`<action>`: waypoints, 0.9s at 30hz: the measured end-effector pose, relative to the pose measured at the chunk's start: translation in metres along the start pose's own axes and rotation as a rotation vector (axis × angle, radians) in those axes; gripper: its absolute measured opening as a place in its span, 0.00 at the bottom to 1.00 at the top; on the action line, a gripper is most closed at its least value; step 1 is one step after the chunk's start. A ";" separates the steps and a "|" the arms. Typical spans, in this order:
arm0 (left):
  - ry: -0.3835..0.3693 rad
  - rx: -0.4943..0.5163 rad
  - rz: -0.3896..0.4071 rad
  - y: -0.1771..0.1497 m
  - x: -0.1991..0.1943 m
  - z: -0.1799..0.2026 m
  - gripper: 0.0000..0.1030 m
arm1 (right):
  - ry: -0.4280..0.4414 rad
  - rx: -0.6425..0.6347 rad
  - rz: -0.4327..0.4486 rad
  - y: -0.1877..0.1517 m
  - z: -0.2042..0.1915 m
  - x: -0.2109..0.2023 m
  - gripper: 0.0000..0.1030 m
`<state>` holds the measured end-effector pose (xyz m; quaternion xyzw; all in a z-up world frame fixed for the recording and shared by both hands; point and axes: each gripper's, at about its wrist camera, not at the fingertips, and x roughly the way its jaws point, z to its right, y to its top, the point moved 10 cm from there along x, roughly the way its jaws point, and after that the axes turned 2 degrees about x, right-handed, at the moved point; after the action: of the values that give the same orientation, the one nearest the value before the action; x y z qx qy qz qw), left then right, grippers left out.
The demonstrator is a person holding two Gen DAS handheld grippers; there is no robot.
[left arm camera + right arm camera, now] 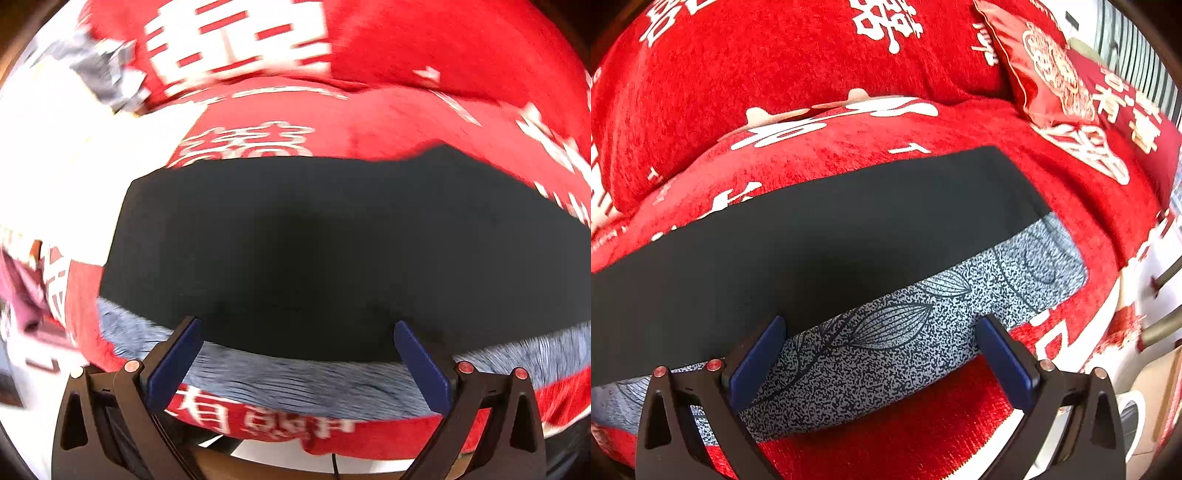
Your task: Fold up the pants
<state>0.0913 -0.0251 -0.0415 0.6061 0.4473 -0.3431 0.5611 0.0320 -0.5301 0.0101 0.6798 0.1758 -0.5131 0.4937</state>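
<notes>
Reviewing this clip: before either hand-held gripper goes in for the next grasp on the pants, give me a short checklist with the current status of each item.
1. Left hand-held gripper open with nothing between its fingers: ok.
2. Right hand-held gripper open with nothing between its fingers: ok.
3. Black pants lying flat as a long band on the red sofa cover: ok.
4. Near edge of the pants within each wrist view, over the grey leaf-print cloth: ok.
5. Right end of the pants visible, clear of the red cushion: ok.
6. How many layers the pants are folded into: cannot tell.
</notes>
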 end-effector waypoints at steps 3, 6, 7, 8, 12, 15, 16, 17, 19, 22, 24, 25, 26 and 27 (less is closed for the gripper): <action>-0.021 -0.033 -0.041 0.000 0.017 -0.020 1.00 | 0.031 0.025 -0.010 -0.003 0.000 0.001 1.00; 0.010 -0.076 -0.091 -0.014 0.041 -0.049 1.00 | 0.007 0.005 -0.007 -0.003 -0.003 0.002 1.00; -0.044 -0.129 -0.094 -0.020 0.043 -0.058 1.00 | 0.010 0.007 -0.009 -0.004 -0.004 0.001 1.00; -0.088 -0.174 -0.093 -0.023 0.043 -0.069 1.00 | 0.021 0.013 -0.013 -0.004 -0.003 0.002 1.00; -0.080 -0.171 -0.070 -0.028 0.039 -0.087 1.00 | 0.027 0.018 -0.017 -0.004 -0.002 0.002 1.00; -0.046 -0.202 -0.080 -0.031 0.034 -0.095 1.00 | -0.006 0.028 -0.024 -0.004 -0.002 0.000 1.00; -0.043 -0.210 -0.061 -0.027 0.027 -0.092 1.00 | -0.030 0.051 -0.029 -0.005 -0.002 -0.004 1.00; -0.051 -0.201 -0.045 -0.022 0.022 -0.087 1.00 | -0.039 0.083 -0.030 -0.008 -0.010 -0.012 1.00; -0.067 -0.158 -0.011 -0.015 0.010 -0.066 1.00 | 0.024 0.060 -0.017 -0.012 -0.041 -0.024 1.00; -0.108 -0.011 0.018 -0.011 -0.002 -0.009 1.00 | 0.097 -0.193 0.010 -0.031 -0.135 -0.047 1.00; -0.095 0.081 0.038 -0.017 -0.003 0.021 1.00 | 0.161 -0.388 0.038 -0.059 -0.203 -0.068 1.00; -0.084 0.133 0.038 -0.024 0.000 0.035 1.00 | 0.210 -0.463 0.043 -0.078 -0.233 -0.075 1.00; -0.070 0.153 0.031 -0.026 0.004 0.037 1.00 | 0.239 -0.512 0.033 -0.093 -0.252 -0.078 1.00; -0.056 0.163 0.021 -0.028 0.011 0.037 1.00 | 0.246 -0.546 0.020 -0.105 -0.262 -0.077 1.00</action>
<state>0.0726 -0.0608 -0.0665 0.6447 0.3953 -0.3893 0.5258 0.0590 -0.2390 0.0215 0.5807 0.3591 -0.3558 0.6381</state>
